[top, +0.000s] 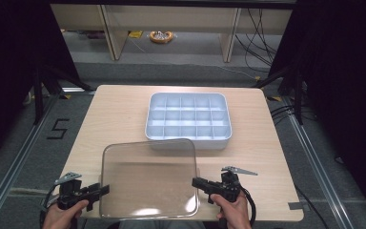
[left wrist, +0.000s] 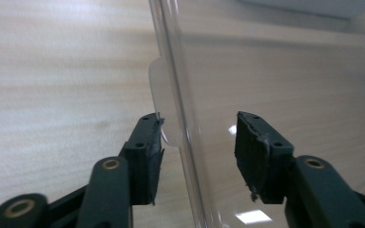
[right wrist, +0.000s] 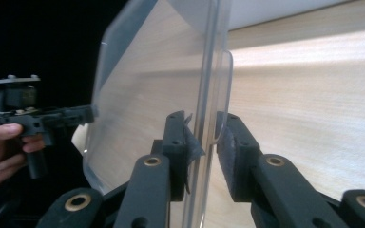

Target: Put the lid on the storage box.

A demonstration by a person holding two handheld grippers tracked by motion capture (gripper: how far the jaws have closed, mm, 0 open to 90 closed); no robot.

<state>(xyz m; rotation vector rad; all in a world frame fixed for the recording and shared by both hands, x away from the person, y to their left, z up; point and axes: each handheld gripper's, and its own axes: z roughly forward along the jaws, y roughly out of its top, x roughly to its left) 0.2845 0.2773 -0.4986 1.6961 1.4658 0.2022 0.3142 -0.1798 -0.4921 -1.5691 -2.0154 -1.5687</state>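
My left gripper [top: 97, 191] sits at the near left corner of the table [top: 119, 109], held in my left hand [top: 63, 214]. Its jaws are spread wide, one on each side of the left edge of the clear lid [top: 147, 176], and in the left gripper view [left wrist: 197, 142] neither pad touches the plastic; the lid's rim [left wrist: 180, 118] runs up between them, nearer the left jaw. The lid itself is a transparent, rounded rectangle held above the near half of the table, between my two grippers, its far edge reaching just in front of the tray. On the right, my right gripper [top: 198, 182] is clamped on the lid's right edge, with my right hand [top: 232, 210] behind it; in the right gripper view [right wrist: 202, 133] both pads press against the thin plastic wall, beside a small tab [right wrist: 225, 90] on the rim. Farther back, at the table's middle, rests the pale blue compartment tray [top: 188, 119], its cells empty.
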